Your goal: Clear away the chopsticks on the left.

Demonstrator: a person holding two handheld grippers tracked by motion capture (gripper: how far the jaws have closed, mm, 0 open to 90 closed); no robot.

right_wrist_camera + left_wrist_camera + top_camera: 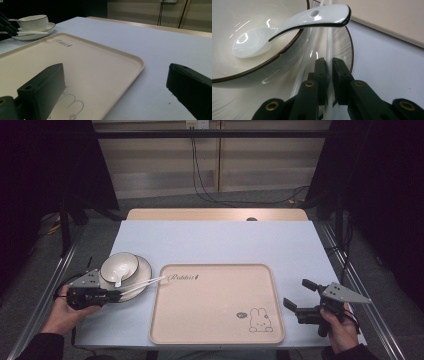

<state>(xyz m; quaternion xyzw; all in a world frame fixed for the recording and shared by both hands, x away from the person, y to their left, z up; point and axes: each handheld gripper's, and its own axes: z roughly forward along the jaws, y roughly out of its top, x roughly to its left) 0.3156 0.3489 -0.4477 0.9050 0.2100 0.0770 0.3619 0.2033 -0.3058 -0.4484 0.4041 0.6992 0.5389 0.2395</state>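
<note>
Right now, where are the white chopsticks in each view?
High view: chopsticks left of centre, lying from plate onto tray corner.
Left gripper view: centre, pinched in the left tool.
Right gripper view: far upper left, across the plate.
Shared landmark: the white bowl.

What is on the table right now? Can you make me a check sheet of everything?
Surface: pale table, flat.
Job's things: white chopsticks lie across the plate, tips toward the tray; a bowl with a spoon sits on the plate.
Clutter: nothing seen.
Grippers: left claw is shut on the chopsticks; right claw is open, holding nothing, beside the tray.
Cables: black ones hang down the back wall.
Surroundings: dark curtains on both sides, grey floor.
</note>
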